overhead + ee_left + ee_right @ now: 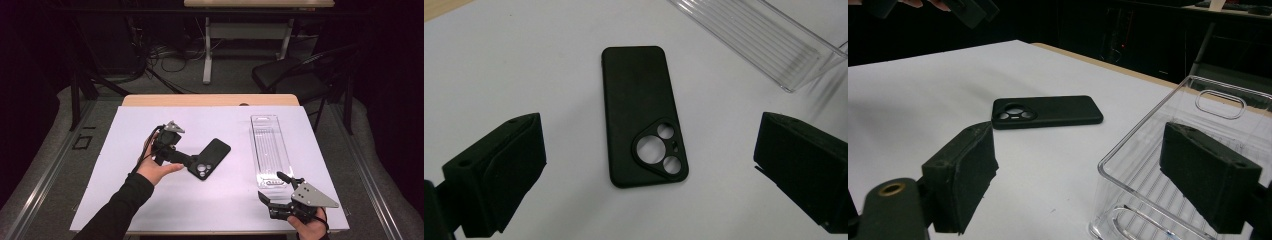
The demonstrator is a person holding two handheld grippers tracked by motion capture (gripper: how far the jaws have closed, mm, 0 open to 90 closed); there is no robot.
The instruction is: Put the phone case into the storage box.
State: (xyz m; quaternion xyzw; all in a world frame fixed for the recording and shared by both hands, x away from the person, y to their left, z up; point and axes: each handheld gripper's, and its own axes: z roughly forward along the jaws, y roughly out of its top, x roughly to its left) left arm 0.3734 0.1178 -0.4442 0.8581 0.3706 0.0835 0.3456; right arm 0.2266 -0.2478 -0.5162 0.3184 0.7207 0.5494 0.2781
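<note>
The left gripper hangs over the near, camera-hole end of the black rubbery phone case, its jaws spread wide with nothing between the pads; in the left gripper view the case lies flat on the sheet in the gap between the two black jaws, clear of both. The case rests back-up on the white sheet covering the table, roughly mid-table, its three round cut-outs at the end nearest the person. The right gripper is held at the near right corner of the table, jaws likewise released and empty, its tips just beside the near end of the long clear plastic tray. In the right gripper view one jaw stands in front of the tray's near wall and the other over the bare sheet, with the case lying farther off. The tray stands well apart from the case, to its right
</note>
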